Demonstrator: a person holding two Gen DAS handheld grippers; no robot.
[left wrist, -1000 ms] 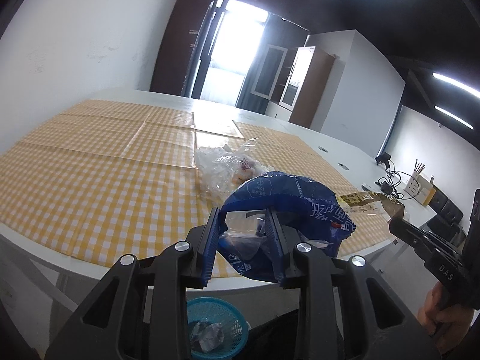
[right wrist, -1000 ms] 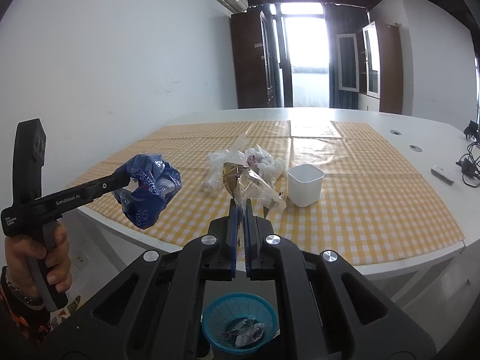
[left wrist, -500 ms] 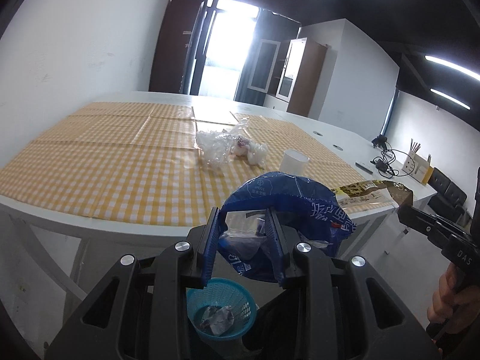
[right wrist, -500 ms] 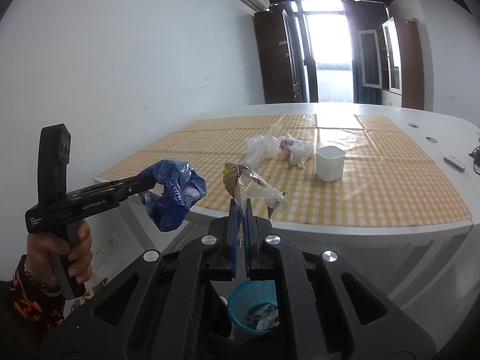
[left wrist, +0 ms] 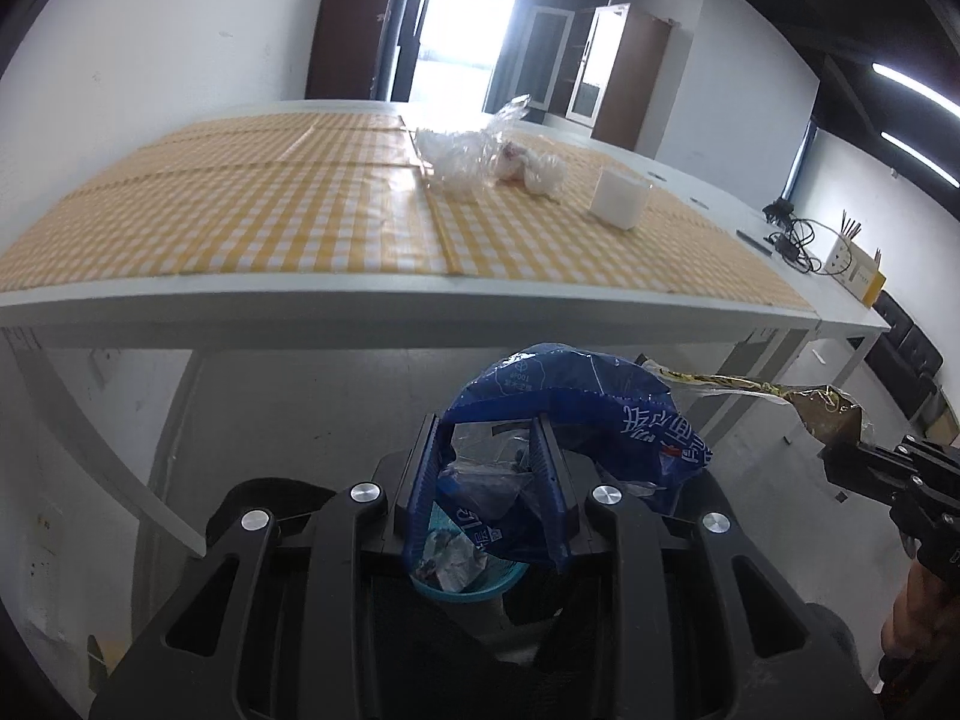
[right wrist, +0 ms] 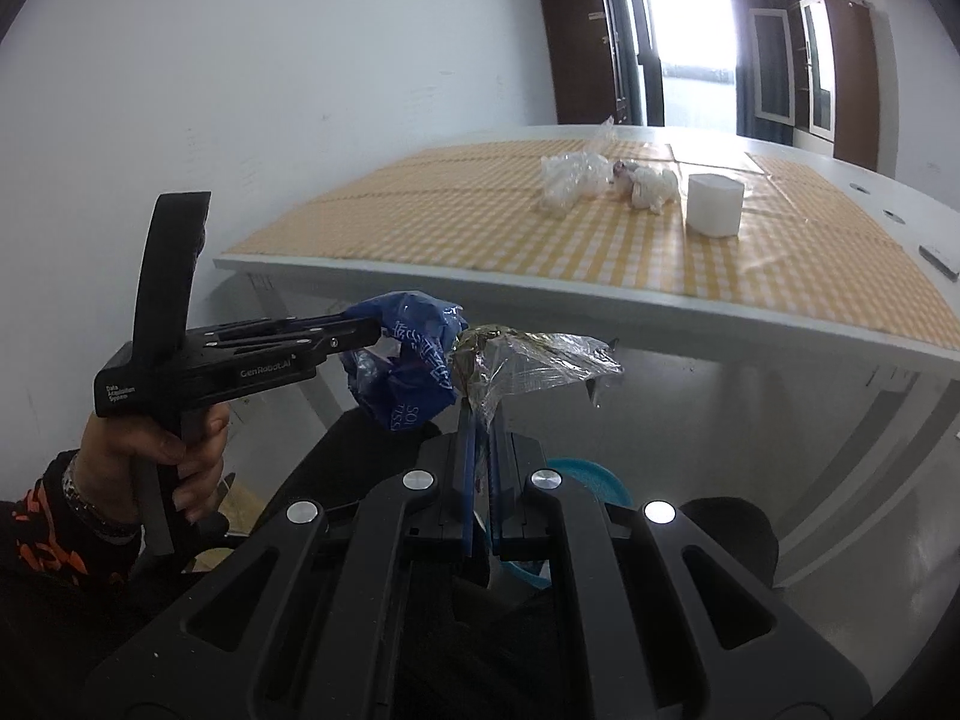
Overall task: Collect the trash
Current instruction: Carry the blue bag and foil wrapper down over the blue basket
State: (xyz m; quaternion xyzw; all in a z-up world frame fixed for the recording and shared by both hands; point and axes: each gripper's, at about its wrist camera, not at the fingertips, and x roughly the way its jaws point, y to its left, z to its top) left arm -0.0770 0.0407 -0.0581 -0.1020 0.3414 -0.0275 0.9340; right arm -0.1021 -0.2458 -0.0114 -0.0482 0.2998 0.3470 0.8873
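Observation:
My left gripper (left wrist: 487, 450) is shut on a crumpled blue wrapper (left wrist: 576, 414), held below the table edge and just above a teal waste basket (left wrist: 468, 585) with trash inside. My right gripper (right wrist: 480, 420) is shut on a clear and gold plastic wrapper (right wrist: 528, 363), which nearly touches the blue wrapper (right wrist: 408, 372). The teal basket (right wrist: 591, 477) shows partly behind the right gripper. The left gripper (right wrist: 366, 333) appears in the right wrist view, gripped by a hand (right wrist: 156, 456). More trash lies on the table: crumpled clear plastic (left wrist: 462, 153) and white tissue (left wrist: 540, 171).
A white cup (left wrist: 621, 201) stands on the yellow checked tablecloth (left wrist: 270, 204) of a white table (left wrist: 300, 315). Table legs (left wrist: 102, 420) slant down at left. Cables and a box (left wrist: 852, 258) sit at the far right end. Cabinets stand by the bright door.
Both grippers have sunk from above the table to below its front edge, carrying their wrappers. The teal basket now sits right under the left gripper's blue wrapper.

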